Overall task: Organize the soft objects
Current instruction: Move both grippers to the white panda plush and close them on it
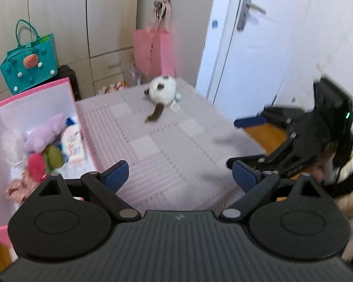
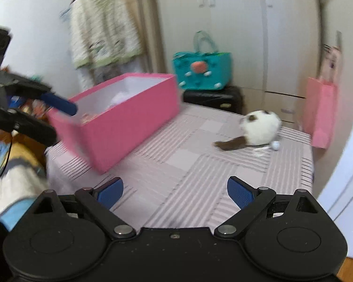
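The left gripper [image 1: 180, 176] and right gripper [image 2: 175, 191] both stand wide apart, nothing between the blue pads. The remaining plush cat [image 2: 258, 128], round, white, with a brown tail, lies on the ribbed foam mat [image 2: 200, 164] at frame right. Approach low, straddle the body, not the tail. The pink box [image 2: 129, 119], rigid-walled, at frame left, holds soft toys.

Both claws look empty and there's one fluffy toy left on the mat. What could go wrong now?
The white plush cat is round and bulky, so open fingers might only pinch its brown tail and drop it on the way.

The pink box is already heaped with soft toys; another may spill out.

The left gripper and right gripper are close and could bump.
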{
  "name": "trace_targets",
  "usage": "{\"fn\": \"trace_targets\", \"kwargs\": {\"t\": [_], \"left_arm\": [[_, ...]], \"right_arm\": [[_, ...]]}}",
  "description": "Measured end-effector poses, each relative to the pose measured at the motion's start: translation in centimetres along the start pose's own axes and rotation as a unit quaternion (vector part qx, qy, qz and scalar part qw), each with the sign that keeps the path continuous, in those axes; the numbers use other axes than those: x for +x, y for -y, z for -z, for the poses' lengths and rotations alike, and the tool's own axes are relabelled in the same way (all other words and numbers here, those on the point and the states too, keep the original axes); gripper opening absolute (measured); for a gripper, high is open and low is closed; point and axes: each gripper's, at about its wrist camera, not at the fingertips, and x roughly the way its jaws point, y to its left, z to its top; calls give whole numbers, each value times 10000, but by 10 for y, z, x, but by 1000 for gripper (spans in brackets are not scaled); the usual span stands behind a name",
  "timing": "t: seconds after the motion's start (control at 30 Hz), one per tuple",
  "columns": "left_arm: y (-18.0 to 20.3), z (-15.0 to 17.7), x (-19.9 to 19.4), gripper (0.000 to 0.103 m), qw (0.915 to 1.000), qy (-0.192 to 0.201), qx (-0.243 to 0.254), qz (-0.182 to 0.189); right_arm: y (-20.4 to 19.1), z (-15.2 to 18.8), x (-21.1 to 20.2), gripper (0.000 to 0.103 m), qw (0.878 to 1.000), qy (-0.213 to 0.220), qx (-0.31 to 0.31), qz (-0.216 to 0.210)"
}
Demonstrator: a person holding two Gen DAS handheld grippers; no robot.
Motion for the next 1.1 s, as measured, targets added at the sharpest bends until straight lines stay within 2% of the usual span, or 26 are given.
{"fn": "trace_targets", "kwargs": {"t": [0.07,0.13,0.23,0.4,0.5,0.6,0.73,0.83,0.9,1.1], "left_arm": [[-1,-5,10,96,9998,170,-100,94],[0,-9,20,96,9991,336,-240,116],[2,-18,31,96,9983,527,-209,106],[2,-30,57,96,9962,768,-409,44],[-1,-37,77,96,9945,850,-588,152],[0,-44,99,96,9930,969,-668,71],[0,-44,117,96,9897,1192,-792,78],[-3,-47,136,96,9886,1156,-961,82],[-6,-49,147,96,9863,1253,-1069,-20],[-7,-73,181,95,9834,1358,-976,-703]], "right_arm": [[14,4,4,97,9993,309,77,176],[25,4,9,97,9965,580,244,551],[38,0,20,97,9932,604,383,914],[42,-7,34,97,9866,686,102,1477],[44,-13,43,97,9891,656,-165,1305],[51,-17,57,97,9916,558,-250,1142],[66,-26,75,96,9910,535,-133,1222],[77,-33,88,96,9922,556,12,1112],[82,-35,96,96,9923,556,-64,1105],[91,-47,124,96,9923,234,-481,1119]]}}
